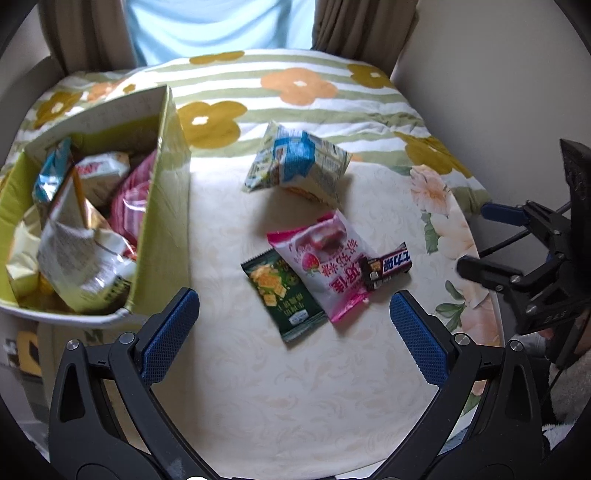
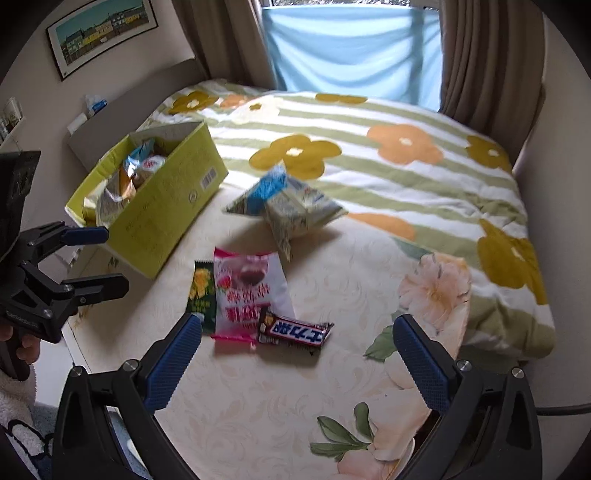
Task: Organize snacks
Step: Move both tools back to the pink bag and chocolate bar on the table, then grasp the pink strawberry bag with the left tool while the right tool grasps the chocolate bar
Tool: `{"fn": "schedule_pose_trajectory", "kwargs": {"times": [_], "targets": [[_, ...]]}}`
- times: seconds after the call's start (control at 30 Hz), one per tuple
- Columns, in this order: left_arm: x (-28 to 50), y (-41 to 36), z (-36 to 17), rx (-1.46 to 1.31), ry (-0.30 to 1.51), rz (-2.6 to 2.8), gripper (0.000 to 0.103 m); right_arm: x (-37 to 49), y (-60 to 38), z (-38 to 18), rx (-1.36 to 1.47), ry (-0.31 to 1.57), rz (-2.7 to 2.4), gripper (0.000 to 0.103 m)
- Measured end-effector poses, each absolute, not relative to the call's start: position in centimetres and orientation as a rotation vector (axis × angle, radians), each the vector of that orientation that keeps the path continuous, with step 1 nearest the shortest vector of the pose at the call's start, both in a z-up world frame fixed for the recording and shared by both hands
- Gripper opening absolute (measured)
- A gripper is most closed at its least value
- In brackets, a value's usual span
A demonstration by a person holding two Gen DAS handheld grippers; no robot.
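A yellow-green cardboard box [image 1: 164, 221] [image 2: 173, 199] stands on the bed at the left and holds several snack bags. Loose on the cream bedspread lie a blue-and-white bag [image 1: 299, 164] [image 2: 291, 205], a pink strawberry packet [image 1: 325, 266] [image 2: 249, 291], a dark green cracker packet [image 1: 282, 295] [image 2: 202, 291] and a dark chocolate bar [image 1: 386, 266] [image 2: 293, 330]. My left gripper [image 1: 293, 310] [image 2: 107, 258] hangs open just short of the green and pink packets, holding nothing. Over the chocolate bar's near side my right gripper [image 2: 297, 339] [image 1: 469, 238] stands open and holds nothing.
A flowered, green-striped quilt [image 2: 388, 158] covers the far half of the bed. Brown curtains [image 2: 480, 55] and a blue drape [image 2: 351, 48] hang behind it. A framed picture [image 2: 99, 29] and a shelf sit on the left wall. A hand [image 2: 22, 347] grips the left tool.
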State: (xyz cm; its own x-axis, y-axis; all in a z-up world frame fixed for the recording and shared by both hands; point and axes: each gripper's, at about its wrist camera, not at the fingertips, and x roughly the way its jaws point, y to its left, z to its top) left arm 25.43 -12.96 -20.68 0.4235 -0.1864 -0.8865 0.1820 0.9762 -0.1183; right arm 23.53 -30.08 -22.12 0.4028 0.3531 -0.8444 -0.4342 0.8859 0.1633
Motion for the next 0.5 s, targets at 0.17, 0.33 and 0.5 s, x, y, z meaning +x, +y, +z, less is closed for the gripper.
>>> {"fn": "schedule_pose_trajectory", "kwargs": {"times": [0.17,0.33,0.5], "targets": [[25.9,-14.0,-23.8,-0.020,1.163,-0.236,0.102,24.3,-29.6,-26.7,-0.159,1.103,0.554,0.103],[27.0,-14.9,-26.8,-0.032,1.203,-0.258,0.102,24.8,-28.1,-29.6,-0.327,1.097,0.617,0.098],[28.9,-16.0,-28.6,-0.044,1.228,-0.269,0.102,24.7,-27.3,-30.6,-0.458,1.048,0.688,0.093]]}}
